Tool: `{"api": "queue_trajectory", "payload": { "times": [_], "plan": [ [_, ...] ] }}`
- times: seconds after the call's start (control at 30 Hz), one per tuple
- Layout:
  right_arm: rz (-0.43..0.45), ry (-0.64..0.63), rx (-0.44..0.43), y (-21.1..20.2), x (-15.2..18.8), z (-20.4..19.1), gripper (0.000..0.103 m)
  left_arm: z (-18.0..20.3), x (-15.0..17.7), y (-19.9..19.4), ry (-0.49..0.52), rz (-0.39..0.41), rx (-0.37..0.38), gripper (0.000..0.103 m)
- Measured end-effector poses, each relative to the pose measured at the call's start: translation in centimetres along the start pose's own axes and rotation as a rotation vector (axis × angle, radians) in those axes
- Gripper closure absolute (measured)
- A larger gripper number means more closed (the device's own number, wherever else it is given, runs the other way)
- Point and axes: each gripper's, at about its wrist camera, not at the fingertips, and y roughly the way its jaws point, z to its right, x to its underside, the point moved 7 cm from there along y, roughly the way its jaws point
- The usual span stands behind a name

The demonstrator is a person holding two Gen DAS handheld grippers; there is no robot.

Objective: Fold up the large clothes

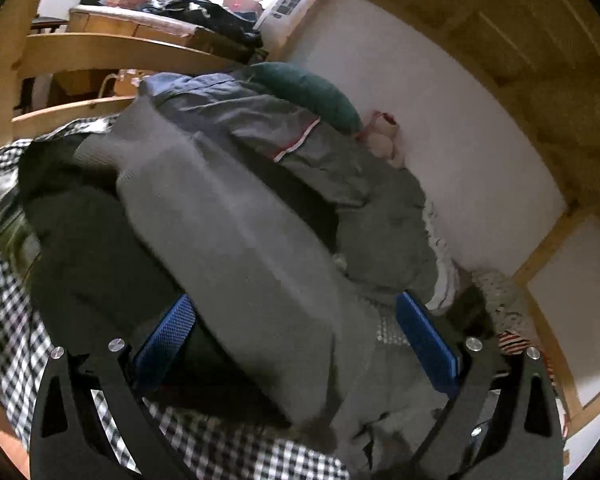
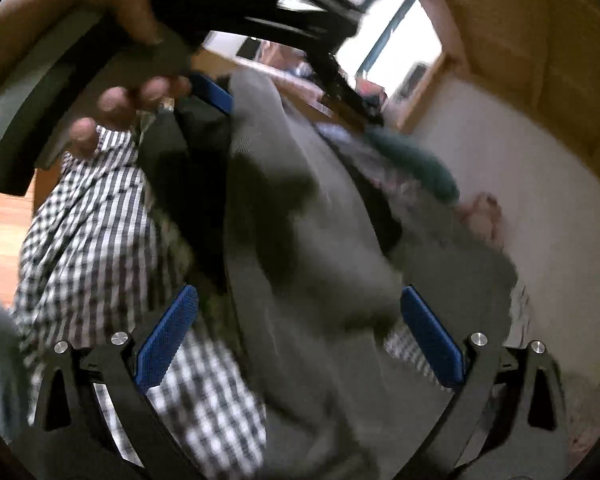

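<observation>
A large grey garment (image 1: 228, 232) lies stretched over a pile of clothes on the checked bedsheet (image 1: 4, 320). My left gripper (image 1: 296, 320) is open, its blue pads (image 1: 164, 340) on either side of the grey cloth just above it. In the right wrist view the same grey garment (image 2: 308, 248) runs up the middle, blurred. My right gripper (image 2: 300, 316) is open over it. The hand holding the left gripper (image 2: 132, 96) shows at the top left, with its blue pad (image 2: 216, 94) near the garment's far end.
A dark garment (image 1: 88, 240) lies under the grey one at the left. More grey clothes (image 1: 384, 232), a green cushion (image 1: 312, 96) and a soft toy (image 1: 384, 136) lie against the white wall (image 1: 440, 120). A wooden bed frame (image 1: 80, 52) and wood floor (image 2: 0, 232) border the bed.
</observation>
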Motion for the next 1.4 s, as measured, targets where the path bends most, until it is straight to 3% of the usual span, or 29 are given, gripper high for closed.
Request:
{"api": "queue_trajectory", "payload": {
  "times": [0.1, 0.23, 0.27, 0.3, 0.33, 0.37, 0.4, 0.5, 0.7, 0.83, 1.17, 1.27, 1.4],
  "plan": [
    [0.011, -0.017, 0.021, 1.9, -1.0, -1.6, 0.003, -0.2, -1.6, 0.5, -0.019, 0.007, 0.025, 0.005],
    [-0.039, -0.029, 0.046, 4.2, -1.2, -3.0, 0.003, -0.7, -3.7, 0.7, -0.05, 0.036, 0.073, 0.006],
    [-0.043, -0.027, 0.047, 4.6, -1.2, -3.3, 0.003, -0.9, -4.2, 0.5, -0.052, 0.045, 0.083, 0.018],
    [-0.042, -0.029, 0.054, 4.7, -1.3, -3.4, 0.004, -1.1, -4.6, 0.4, -0.051, 0.048, 0.073, 0.046],
    [-0.022, -0.031, 0.07, 4.6, -1.6, -3.3, 0.018, -1.5, -5.0, 0.6, -0.05, 0.045, 0.044, 0.06],
    [-0.023, -0.028, 0.077, 4.7, -1.8, -3.2, 0.056, -2.0, -5.3, 0.9, -0.05, 0.036, -0.003, 0.078],
    [-0.042, -0.024, 0.094, 5.0, -1.9, -3.1, 0.073, -2.4, -5.5, 1.2, -0.053, 0.029, -0.015, 0.085],
    [-0.081, 0.02, 0.071, 6.0, -1.9, -2.7, 0.079, -3.1, -5.8, 2.1, -0.06, 0.001, -0.003, 0.093],
    [-0.061, 0.033, 0.052, 5.4, -2.0, -2.5, 0.088, -2.1, -7.0, 0.8, -0.042, 0.034, 0.03, 0.096],
    [-0.023, 0.091, 0.08, 4.0, -2.0, -0.9, 0.09, 2.0, -7.3, -0.2, 0.063, 0.057, 0.066, 0.096],
    [-0.014, 0.313, 0.196, -1.5, 1.4, 7.2, 0.09, 19.5, -5.4, -0.3, 0.32, 0.043, 0.278, 0.096],
    [-0.043, 0.418, 0.231, -3.4, 4.7, 10.2, 0.09, 24.9, -3.7, 0.5, 0.38, 0.012, 0.345, 0.096],
    [-0.091, 0.573, 0.25, -4.6, 9.5, 13.1, 0.09, 30.1, -0.3, 3.4, 0.448, -0.058, 0.359, 0.096]
  ]
}}
